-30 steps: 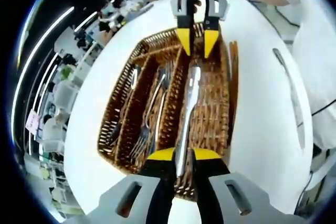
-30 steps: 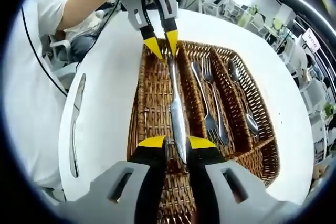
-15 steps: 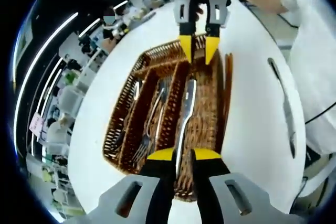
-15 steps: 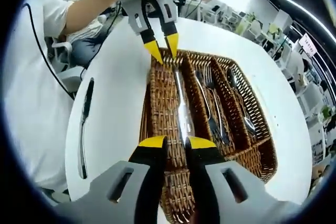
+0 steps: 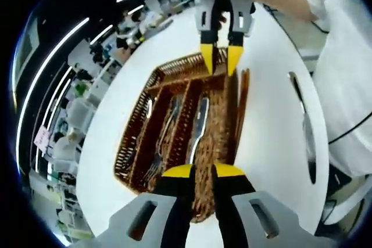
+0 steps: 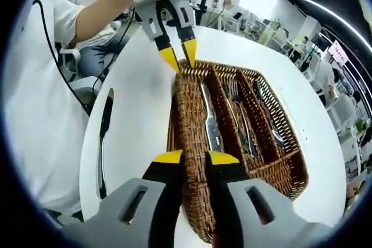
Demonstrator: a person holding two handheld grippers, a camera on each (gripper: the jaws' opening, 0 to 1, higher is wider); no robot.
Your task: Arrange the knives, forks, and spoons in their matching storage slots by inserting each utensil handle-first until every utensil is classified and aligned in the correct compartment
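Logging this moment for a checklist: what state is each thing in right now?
Wicker cutlery tray: on the white table, three long slots.
Knife in tray: lying flat in the end slot.
Forks: lying in the middle slot.
Spoons: lying in the far slot.
Loose knife: on the table, outside the tray.
Left gripper: open, empty.
Right gripper: open, empty.

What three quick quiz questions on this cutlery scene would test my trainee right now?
1. True or false: a knife lies in the wicker tray.
2. Where is the other knife? A) on the white table beside the tray; B) in the left gripper.
3. Fill in: the right gripper holds ____.

Key: 1 true; 2 A; 3 nothing.
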